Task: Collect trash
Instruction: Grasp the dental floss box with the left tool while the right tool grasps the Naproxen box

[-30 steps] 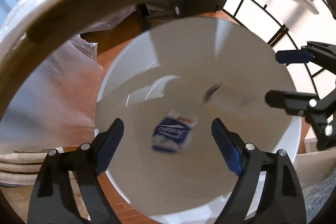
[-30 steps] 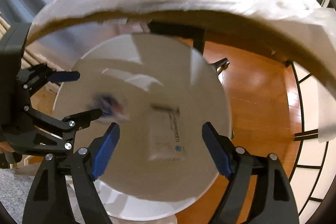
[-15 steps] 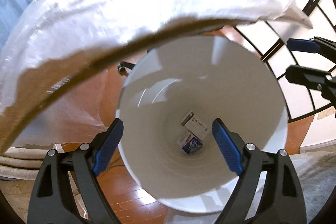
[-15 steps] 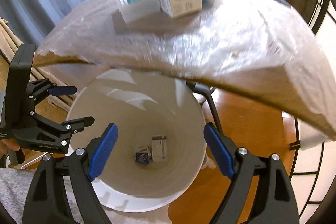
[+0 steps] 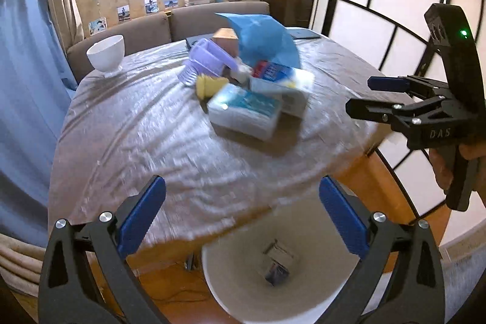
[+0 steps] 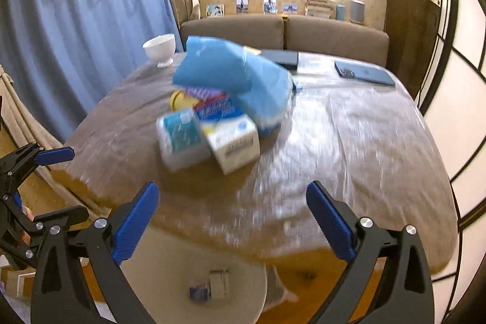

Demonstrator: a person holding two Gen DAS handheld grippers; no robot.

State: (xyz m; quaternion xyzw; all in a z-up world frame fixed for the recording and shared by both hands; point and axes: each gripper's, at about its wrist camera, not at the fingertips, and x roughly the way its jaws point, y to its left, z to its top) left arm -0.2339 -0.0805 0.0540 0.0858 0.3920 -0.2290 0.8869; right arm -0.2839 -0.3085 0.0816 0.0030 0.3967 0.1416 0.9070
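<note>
Cardboard is what most of this trash looks like: small light boxes in a pile in the middle of the counter [image 5: 127, 123], which has a shiny clear plastic sheet over it. I see a white and teal box [image 5: 244, 111] at the front, a white box with a barcode [image 6: 235, 143] just beside it, and a big floppy blue plastic bag [image 6: 231, 81] leaning over the back of the pile.

My left claw [image 5: 241, 214] is wide apart and holds nothing. My right claw [image 6: 232, 220] is wide apart and empty too. Both hang over the near edge of the counter, well apart from the pile.

The round white bin [image 5: 303, 287] sits on the floor below the edge, with two small boxes already at its bottom.

I think the boxes are light and a bit stiff, but they may squash if I squeeze hard. I would take the teal box across its short sides. The blue bag is soft and slippery, so I would pinch a fold of it. The picture is blurry, so I cannot read the labels.
</note>
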